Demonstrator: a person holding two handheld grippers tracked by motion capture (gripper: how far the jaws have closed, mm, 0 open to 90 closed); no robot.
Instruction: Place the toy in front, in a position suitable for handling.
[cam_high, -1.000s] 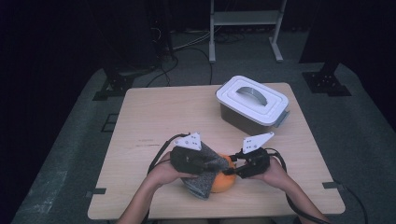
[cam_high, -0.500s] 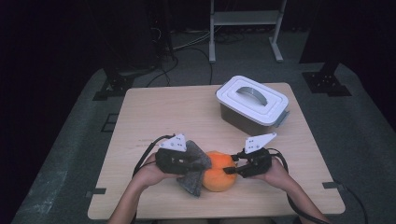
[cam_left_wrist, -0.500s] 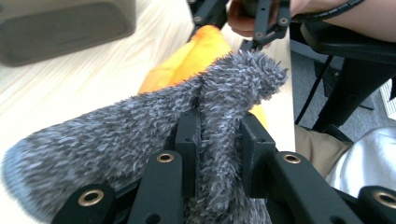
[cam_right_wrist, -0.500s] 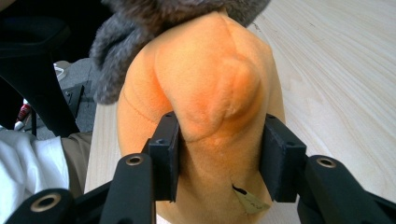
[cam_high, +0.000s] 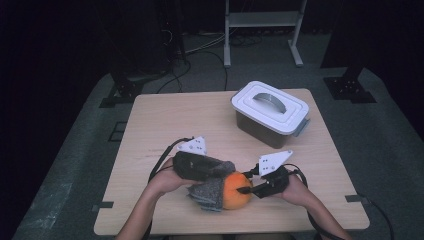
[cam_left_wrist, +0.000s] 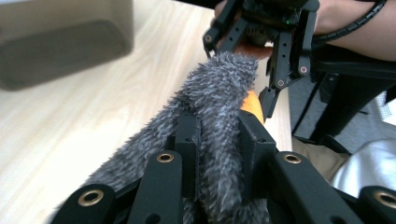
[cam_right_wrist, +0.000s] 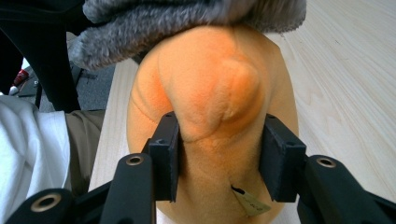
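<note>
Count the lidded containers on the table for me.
1: a grey plastic box with a white handled lid, at the wooden table's far right, beyond both grippers. Nothing visible suggests another is hidden.

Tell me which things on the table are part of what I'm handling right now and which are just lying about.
In hand:
- orange plush toy, pinched in the right claw
- grey furry cover, clamped in the left claw and draped over the toy

Lying about:
- lidded white box, at the table's far right, touched by neither claw
</note>
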